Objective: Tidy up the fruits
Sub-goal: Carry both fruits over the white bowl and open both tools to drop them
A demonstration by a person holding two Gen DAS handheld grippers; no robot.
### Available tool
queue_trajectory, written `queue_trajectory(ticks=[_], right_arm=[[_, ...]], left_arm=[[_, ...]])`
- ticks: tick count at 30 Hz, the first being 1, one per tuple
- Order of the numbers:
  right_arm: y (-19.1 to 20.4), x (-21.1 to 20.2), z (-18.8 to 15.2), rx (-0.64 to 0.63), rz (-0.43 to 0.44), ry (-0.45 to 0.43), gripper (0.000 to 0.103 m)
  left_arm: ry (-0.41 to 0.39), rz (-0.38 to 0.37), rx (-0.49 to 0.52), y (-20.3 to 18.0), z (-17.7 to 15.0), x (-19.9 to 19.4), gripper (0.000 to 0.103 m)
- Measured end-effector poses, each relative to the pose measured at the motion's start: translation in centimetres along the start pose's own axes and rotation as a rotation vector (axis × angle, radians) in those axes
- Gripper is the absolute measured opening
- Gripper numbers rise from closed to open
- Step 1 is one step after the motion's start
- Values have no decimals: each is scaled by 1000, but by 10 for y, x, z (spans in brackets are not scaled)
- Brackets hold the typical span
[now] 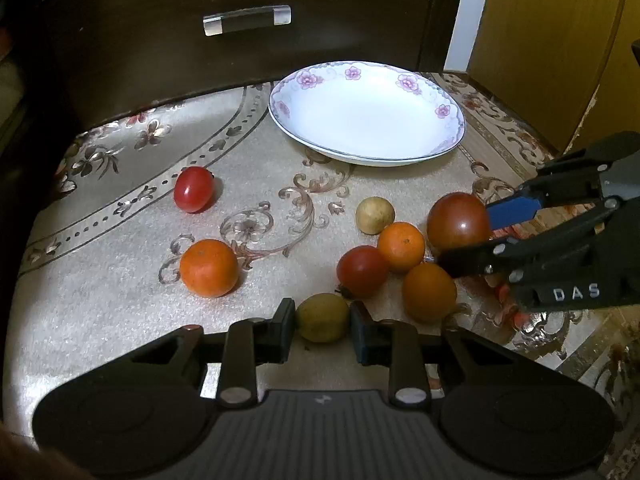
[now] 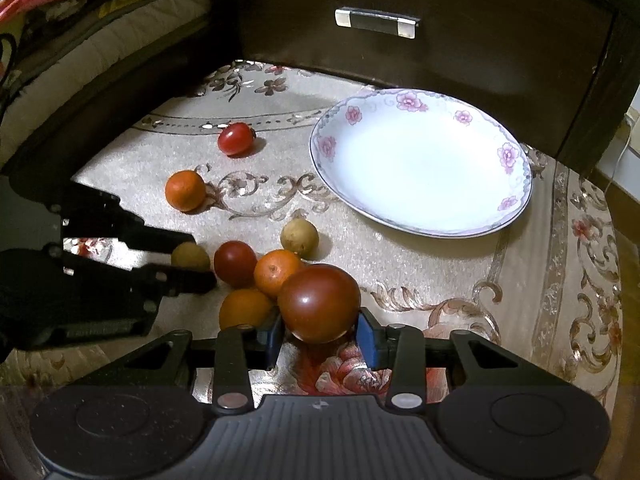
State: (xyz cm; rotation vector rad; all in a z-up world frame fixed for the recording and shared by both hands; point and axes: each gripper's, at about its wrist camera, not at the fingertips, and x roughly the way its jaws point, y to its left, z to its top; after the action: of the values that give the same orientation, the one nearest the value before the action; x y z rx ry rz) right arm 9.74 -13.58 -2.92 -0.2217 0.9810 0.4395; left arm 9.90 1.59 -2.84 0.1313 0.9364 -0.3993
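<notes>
Both handheld tongs are at the grasping step of sorting fruit onto a plate, and nothing has been lifted or placed yet.

In the left wrist view, the left gripper [image 1: 322, 330] sits at the lower centre of the frame. Its jaws are drawn in and pinch a small yellow-green fruit [image 1: 322, 317], with a pad touching each side. The fruit appears to rest on the patterned tablecloth [image 1: 120, 320].

In the right wrist view, the right gripper [image 2: 320, 334] is at the lower centre. Its jaws are partly spread around a large dark red tomato [image 2: 319, 302], and the blue pads appear to press on both sides of it. The tomato touches a small orange [image 2: 276, 272] just left of it.

The white plate with pink flowers [image 1: 440, 110] lies empty at the upper right of the left view, well apart from the fruit cluster. Loose fruit remains: a red cherry tomato [image 1: 193, 189] at middle left, an orange [image 1: 208, 267] below it, a pale round fruit [image 1: 375, 215], a dark red tomato [image 1: 362, 270] and another orange [image 1: 429, 292] near the centre right.

The next move likely calls for lifting each held fruit clear of its neighbours and carrying it toward the plate. The round fruits may roll if nudged.
</notes>
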Motion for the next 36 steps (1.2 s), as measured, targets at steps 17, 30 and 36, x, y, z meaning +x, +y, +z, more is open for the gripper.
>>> queue_trajectory(ticks=[17, 30, 36], right_arm=[[-17, -22, 24, 76, -26, -110, 35], [-48, -4, 43, 145, -84, -133, 35], [-58, 12, 47, 148, -103, -119, 35]], left_arm=[[-110, -29, -36, -12, 57, -6, 35], [-144, -60, -72, -5, 96, 24, 35], [-132, -67, -96, -2, 98, 38, 35]])
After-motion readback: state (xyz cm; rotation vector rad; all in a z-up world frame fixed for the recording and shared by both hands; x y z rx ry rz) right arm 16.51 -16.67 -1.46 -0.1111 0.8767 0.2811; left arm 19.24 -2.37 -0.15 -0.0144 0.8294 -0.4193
